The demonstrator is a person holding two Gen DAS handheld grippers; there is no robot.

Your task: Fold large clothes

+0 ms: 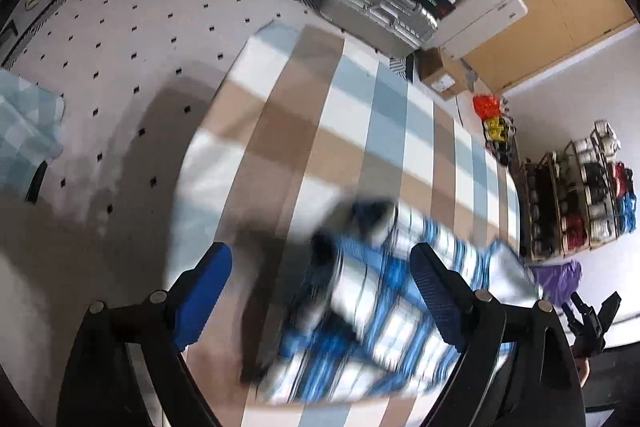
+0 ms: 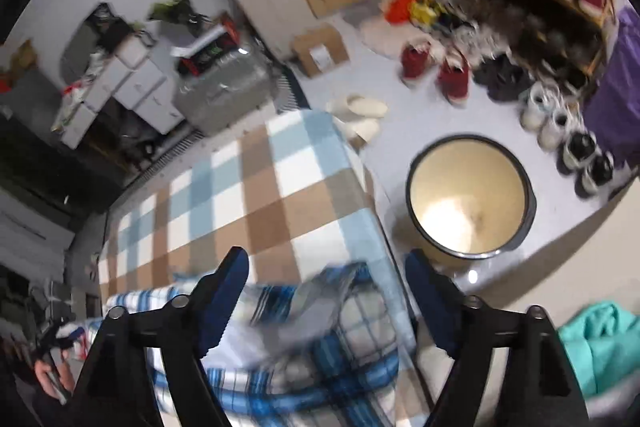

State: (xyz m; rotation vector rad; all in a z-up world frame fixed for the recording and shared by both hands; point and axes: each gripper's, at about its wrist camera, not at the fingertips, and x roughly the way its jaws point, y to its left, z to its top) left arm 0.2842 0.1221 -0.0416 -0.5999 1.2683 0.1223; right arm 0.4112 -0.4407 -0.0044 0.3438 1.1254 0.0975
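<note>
Blue pads of my left gripper (image 1: pixel 320 291) fill the bottom of the left wrist view, jaws spread wide with nothing clamped between them; the blue-and-white plaid garment (image 1: pixel 372 311) lies bunched below, blurred, from about 6 o'clock out toward 4 o'clock. My right gripper (image 2: pixel 326 295) stands just as wide, also empty, and in the right wrist view the same garment sits crumpled at 6 o'clock, near the edge of the checked blanket (image 2: pixel 256 195) that covers the surface I work on. Whether that surface is a bed or a desk I cannot tell.

As I judge it, the fold has hardly started or one pass has just been let go: the cloth is a heap of ridges, no flat panel, no clean edge visible. What is left is nearly everything: spreading it out, finding sleeves or corners, and bringing the halves together. Off the blanket's edge at 3 o'clock stands a round stool (image 2: pixel 468 195); a teal cloth (image 2: pixel 600 343) waits at 4 o'clock.
</note>
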